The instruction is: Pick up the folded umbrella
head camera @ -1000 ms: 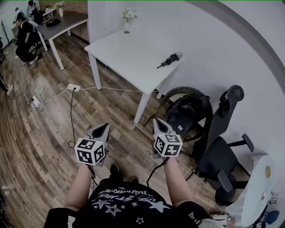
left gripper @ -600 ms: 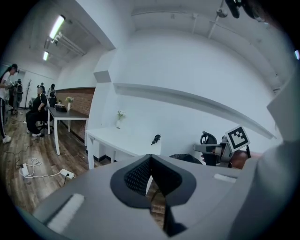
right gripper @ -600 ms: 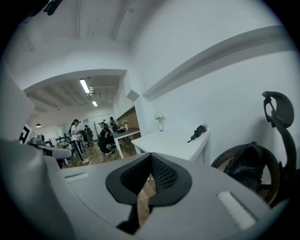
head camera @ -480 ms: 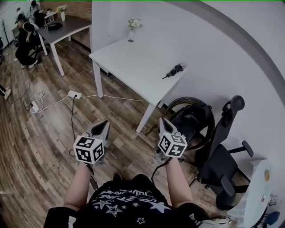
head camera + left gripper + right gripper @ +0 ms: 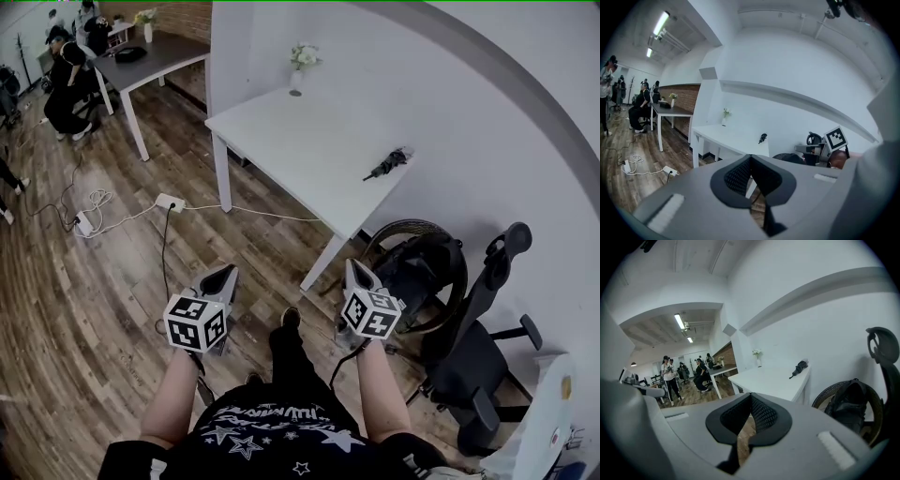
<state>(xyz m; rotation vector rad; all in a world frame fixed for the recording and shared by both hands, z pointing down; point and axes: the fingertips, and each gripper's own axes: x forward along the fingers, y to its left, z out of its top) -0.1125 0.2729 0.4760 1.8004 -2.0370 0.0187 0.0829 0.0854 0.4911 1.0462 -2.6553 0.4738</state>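
Observation:
A small black folded umbrella (image 5: 389, 164) lies near the right edge of the white table (image 5: 300, 141), close to the wall; it also shows in the left gripper view (image 5: 762, 138) and in the right gripper view (image 5: 800, 366). My left gripper (image 5: 228, 273) and right gripper (image 5: 352, 265) are held side by side over the wood floor, well short of the table. Both point toward the table with their jaws shut and nothing between them.
A white vase with flowers (image 5: 298, 66) stands at the table's far corner. A round wicker basket with a dark bag (image 5: 422, 272) and a black office chair (image 5: 483, 347) stand right of the table. A power strip and cables (image 5: 169, 202) lie on the floor. People sit at a desk (image 5: 159, 56) far left.
The table and umbrella have shifted right and nearer in the head view as the person steps forward. Both grippers moved along with the body, still shut.

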